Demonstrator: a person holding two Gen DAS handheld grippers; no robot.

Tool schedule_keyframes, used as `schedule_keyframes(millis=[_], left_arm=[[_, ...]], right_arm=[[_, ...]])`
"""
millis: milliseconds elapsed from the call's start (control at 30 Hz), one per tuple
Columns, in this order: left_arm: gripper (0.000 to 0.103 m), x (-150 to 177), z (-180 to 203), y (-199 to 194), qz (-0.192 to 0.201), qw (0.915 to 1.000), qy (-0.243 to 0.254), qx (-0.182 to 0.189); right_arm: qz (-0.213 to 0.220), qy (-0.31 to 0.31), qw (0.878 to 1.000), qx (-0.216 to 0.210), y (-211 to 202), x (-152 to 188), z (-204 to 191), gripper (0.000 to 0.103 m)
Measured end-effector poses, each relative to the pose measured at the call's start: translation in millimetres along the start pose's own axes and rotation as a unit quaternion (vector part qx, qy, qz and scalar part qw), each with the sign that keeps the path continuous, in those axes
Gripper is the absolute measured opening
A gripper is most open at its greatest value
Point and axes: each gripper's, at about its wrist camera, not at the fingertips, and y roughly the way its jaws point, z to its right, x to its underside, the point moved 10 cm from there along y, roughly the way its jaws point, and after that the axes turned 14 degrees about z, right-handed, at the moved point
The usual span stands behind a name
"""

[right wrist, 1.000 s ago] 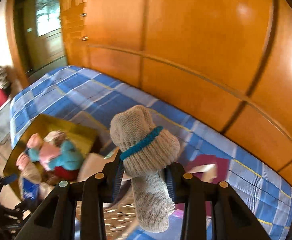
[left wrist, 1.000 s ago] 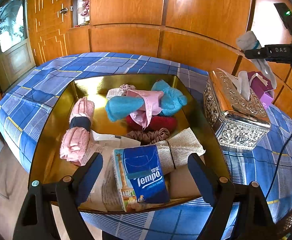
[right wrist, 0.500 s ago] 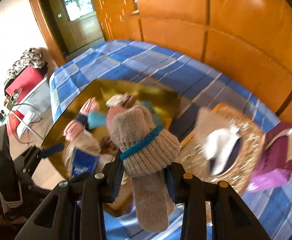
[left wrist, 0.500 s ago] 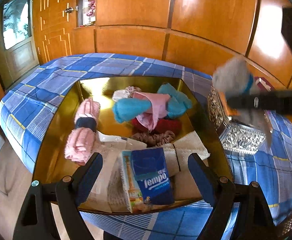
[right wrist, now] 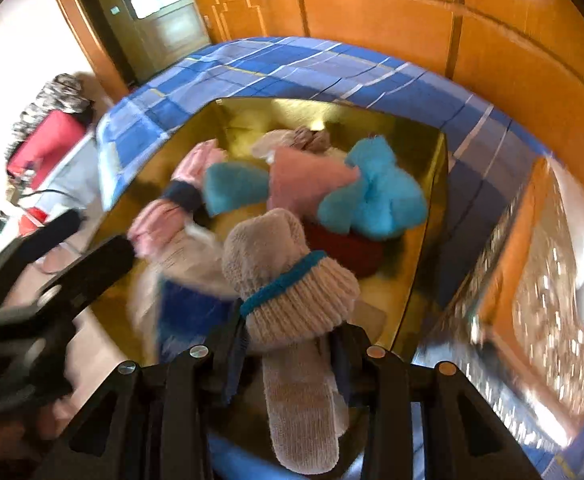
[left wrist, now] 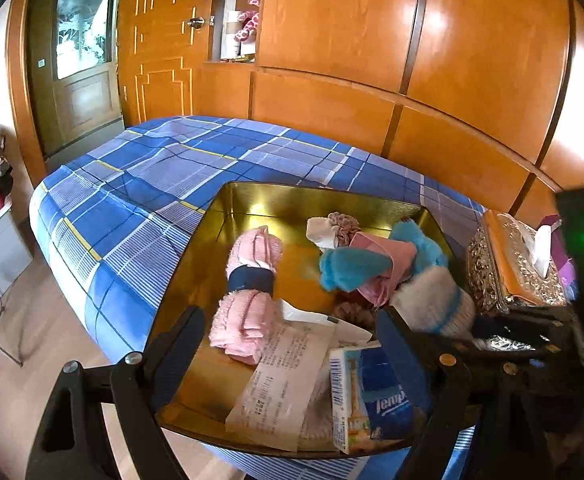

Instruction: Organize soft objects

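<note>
My right gripper (right wrist: 287,344) is shut on a beige knitted sock roll with a teal band (right wrist: 292,276) and holds it over the near right part of the gold tray (right wrist: 424,184). In the left wrist view the same sock roll (left wrist: 432,300) hangs just above the tray's contents. The tray (left wrist: 251,200) holds a pink towel roll with a navy band (left wrist: 251,280), fluffy blue socks (left wrist: 352,268), a pink cloth (left wrist: 388,256) and a blue tissue pack (left wrist: 380,396). My left gripper (left wrist: 289,360) stands open over the tray's near edge, with nothing gripped.
An ornate silver tissue box (left wrist: 512,264) stands right of the tray on the blue checked cloth (left wrist: 139,184). A printed paper wrapper (left wrist: 283,380) lies in the tray's front. Wooden panelling rises behind. The cloth drops off at the left towards the floor.
My right gripper has come down and to the left with the sock roll, from above the tissue box to over the tray. My left gripper has shifted a little sideways and stays open.
</note>
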Motion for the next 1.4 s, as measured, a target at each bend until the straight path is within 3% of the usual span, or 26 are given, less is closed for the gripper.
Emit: schedule_keyframes(millis=[200,400,767,933,1100,1167,1200,1233,1400], left_arm=[[0.088,3.7,6.2,0.1,-0.002,1.0000,0.006,0.006],[0.088,4.9,6.1,-0.1,-0.003,1.0000,0.004,0.001],[0.090,2.5,5.9,-1.8,0.002,1.0000,0.004,-0.001],[0.090,0.5,2.9,-3.7,0.005,1.0000,-0.001,-0.006],[0.091,-1.3,1.5,-5.0,0.009,0.9999,-0.004,-0.008],[0.091,-1.6,0.7,-4.7,0.009,0.9999,-0.005,-0.010],[0.091,-1.8,0.4,-4.6,0.009,0.9999,-0.005,-0.010],[0.091,-1.9,0.2,-4.9,0.010,0.9999,-0.005,-0.012],[0.092,-2.7,1.3,-6.8,0.012,0.9999,-0.003,-0.011]], right_arm=[[-0.006,-0.024,0.999,0.039,28.0,-13.2,9.8,0.036],[0.004,-0.020,0.999,0.045,34.2,-18.8,14.4,0.037],[0.046,-0.012,0.998,0.032,4.3,-14.3,6.4,0.046],[0.071,-0.030,0.996,0.049,-14.8,-16.7,6.1,0.062],[0.102,-0.045,0.992,0.059,-35.7,-16.9,5.5,0.062],[0.113,-0.052,0.991,0.058,-38.6,-16.5,3.0,0.054],[0.110,-0.059,0.990,0.060,-36.0,-15.2,1.3,0.039],[0.104,-0.062,0.991,0.062,-32.9,-13.8,0.9,0.031],[0.087,-0.073,0.991,0.067,-14.0,-9.6,-0.4,0.031]])
